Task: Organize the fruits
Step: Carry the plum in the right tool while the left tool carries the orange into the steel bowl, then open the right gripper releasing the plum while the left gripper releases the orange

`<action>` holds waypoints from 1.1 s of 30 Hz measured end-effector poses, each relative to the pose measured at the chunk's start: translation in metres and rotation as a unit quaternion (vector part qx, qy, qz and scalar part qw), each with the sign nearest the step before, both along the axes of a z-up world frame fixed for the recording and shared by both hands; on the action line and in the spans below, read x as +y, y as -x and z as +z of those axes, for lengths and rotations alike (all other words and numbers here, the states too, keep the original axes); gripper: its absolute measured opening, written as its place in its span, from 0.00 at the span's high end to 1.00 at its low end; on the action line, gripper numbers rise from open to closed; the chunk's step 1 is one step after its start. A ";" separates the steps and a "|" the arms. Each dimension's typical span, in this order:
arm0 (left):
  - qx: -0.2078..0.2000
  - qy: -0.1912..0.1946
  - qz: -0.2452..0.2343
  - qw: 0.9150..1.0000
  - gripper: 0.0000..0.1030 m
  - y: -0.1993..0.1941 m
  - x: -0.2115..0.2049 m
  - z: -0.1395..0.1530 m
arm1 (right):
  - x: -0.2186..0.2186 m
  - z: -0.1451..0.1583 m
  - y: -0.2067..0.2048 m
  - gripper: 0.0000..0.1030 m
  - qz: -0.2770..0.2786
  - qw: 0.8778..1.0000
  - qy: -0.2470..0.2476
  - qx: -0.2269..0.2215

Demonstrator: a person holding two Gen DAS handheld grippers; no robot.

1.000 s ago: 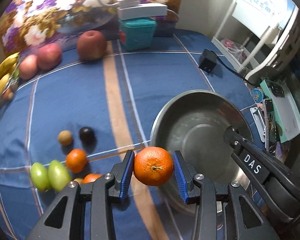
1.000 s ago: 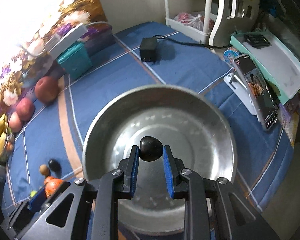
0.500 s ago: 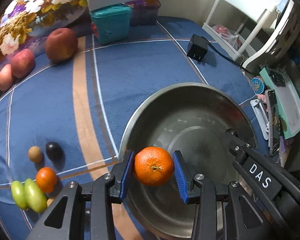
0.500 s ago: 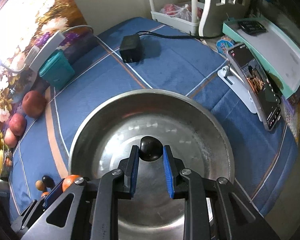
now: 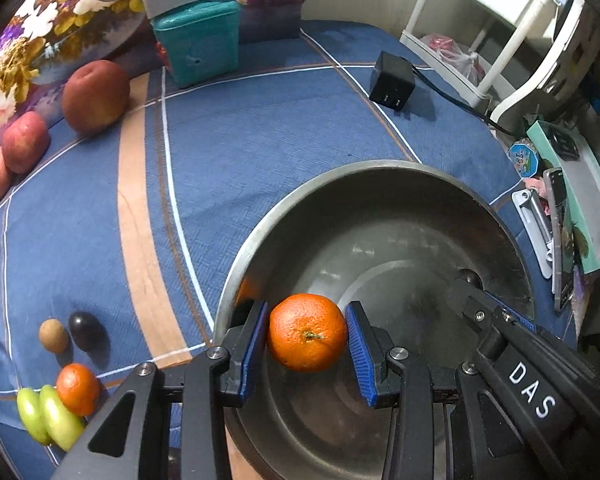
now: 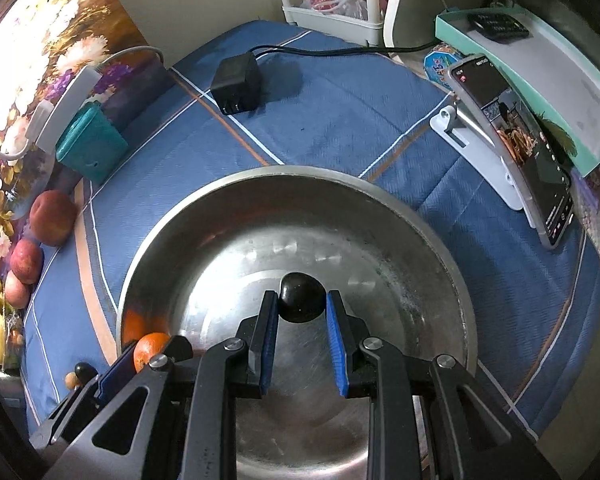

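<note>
My left gripper (image 5: 307, 354) is shut on an orange mandarin (image 5: 307, 332) and holds it over the near left part of a large steel bowl (image 5: 380, 168). My right gripper (image 6: 302, 344) is shut on a dark plum (image 6: 302, 297) and holds it over the middle of the same bowl (image 6: 204, 196). The left gripper and its mandarin (image 6: 150, 350) also show at the bowl's left rim in the right wrist view. The right gripper's arm (image 5: 520, 364) reaches over the bowl in the left wrist view.
On the blue cloth left of the bowl lie a small mandarin (image 5: 77, 389), two green fruits (image 5: 48, 416), a dark plum (image 5: 85, 330) and a brown fruit (image 5: 53, 335). Red apples (image 5: 96, 96) line the far left. A teal box (image 5: 198, 46), black charger (image 5: 392, 80) and phone stand (image 6: 512, 144) stand around.
Both grippers have moved forward over the bowl with their fruits held. The mandarin has gone from over the bowl's left rim to inside above the bowl.
</note>
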State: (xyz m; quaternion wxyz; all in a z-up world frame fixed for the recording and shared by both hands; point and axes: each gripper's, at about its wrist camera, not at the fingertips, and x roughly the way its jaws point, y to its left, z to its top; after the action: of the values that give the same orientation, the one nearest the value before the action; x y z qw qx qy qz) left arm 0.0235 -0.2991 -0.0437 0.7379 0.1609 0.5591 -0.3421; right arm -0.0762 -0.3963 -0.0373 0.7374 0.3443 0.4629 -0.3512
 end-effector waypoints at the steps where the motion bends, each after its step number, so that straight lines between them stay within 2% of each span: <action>1: -0.001 -0.001 -0.002 1.000 0.59 -0.001 -0.002 -0.001 | 0.000 0.000 0.000 0.76 0.001 1.000 -0.001 -0.001; 12: -0.020 -0.016 0.001 1.000 0.59 -0.014 -0.002 -0.005 | -0.001 -0.002 -0.003 0.76 0.005 1.000 -0.008 -0.008; 20: -0.013 -0.014 0.005 1.000 0.59 -0.017 0.004 -0.002 | 0.000 -0.001 -0.006 0.75 0.012 1.000 -0.012 -0.013; 23: -0.014 -0.018 0.002 1.000 0.56 -0.015 0.006 -0.001 | -0.001 0.000 -0.008 0.75 0.017 1.000 -0.012 -0.014; 27: -0.011 -0.008 0.004 1.000 0.45 -0.014 0.009 0.004 | 0.000 0.003 -0.010 0.73 0.024 0.999 -0.011 -0.019; 29: -0.012 -0.007 0.004 1.000 0.45 -0.011 0.012 0.008 | 0.001 0.006 -0.010 0.65 0.029 0.999 -0.008 -0.020; 33: -0.002 0.007 0.011 1.000 0.43 -0.009 0.022 0.016 | 0.003 0.013 -0.009 0.65 0.032 0.999 -0.005 -0.023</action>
State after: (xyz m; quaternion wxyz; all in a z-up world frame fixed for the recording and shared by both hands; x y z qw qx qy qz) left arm 0.0329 -0.2774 -0.0280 0.7441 0.1501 0.5568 -0.3373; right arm -0.0671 -0.3934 -0.0248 0.7572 0.3411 0.4578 -0.3173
